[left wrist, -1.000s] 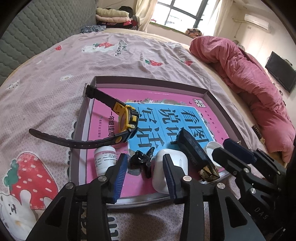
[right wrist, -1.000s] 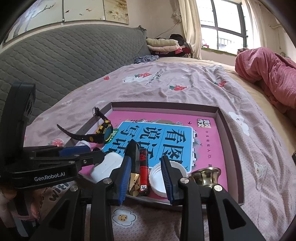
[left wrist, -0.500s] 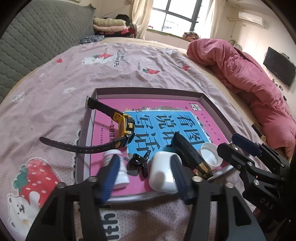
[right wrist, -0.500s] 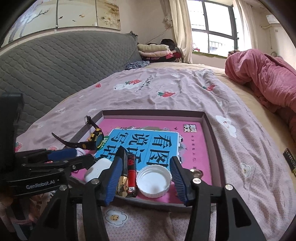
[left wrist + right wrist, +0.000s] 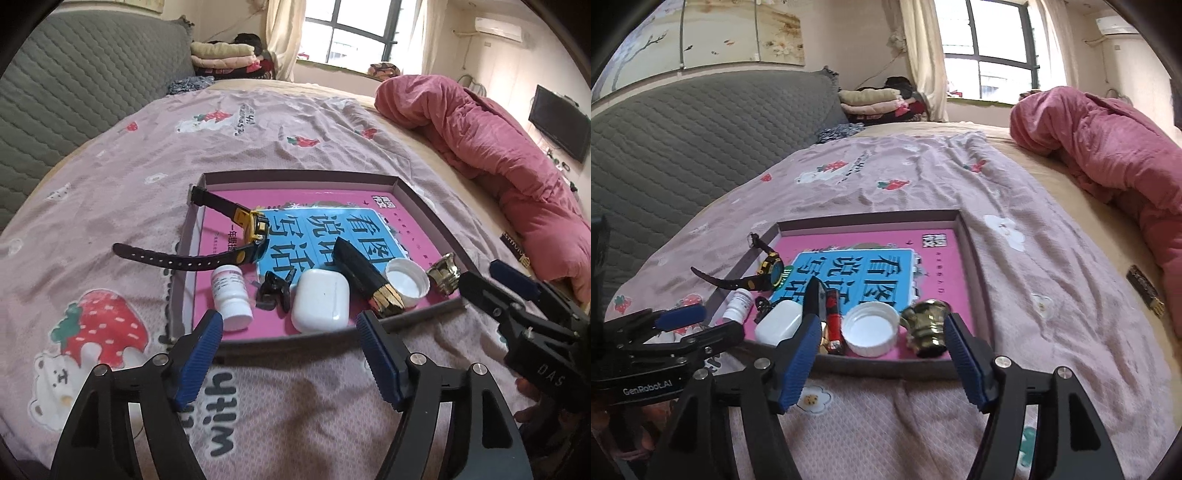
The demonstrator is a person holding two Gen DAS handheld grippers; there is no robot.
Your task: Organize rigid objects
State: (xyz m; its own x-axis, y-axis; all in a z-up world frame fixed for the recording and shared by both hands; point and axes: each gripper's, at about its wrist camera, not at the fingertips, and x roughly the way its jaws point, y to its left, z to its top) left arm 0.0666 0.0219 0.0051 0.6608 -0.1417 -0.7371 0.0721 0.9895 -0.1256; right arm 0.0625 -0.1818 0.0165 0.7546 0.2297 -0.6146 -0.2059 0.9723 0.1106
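Objects sit along the near edge of the tray on the bed: bottle, case, cap. Left gripper and right gripper hover before it, jaws wide, empty. Approach low, centring one item.

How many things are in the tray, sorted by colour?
White: 3 — bottle, earbud case, cap
Black: 3 — watch, clip, black-and-gold bar
Red: 1 — red tube
Gold: 1 — brass knob
Total: 8
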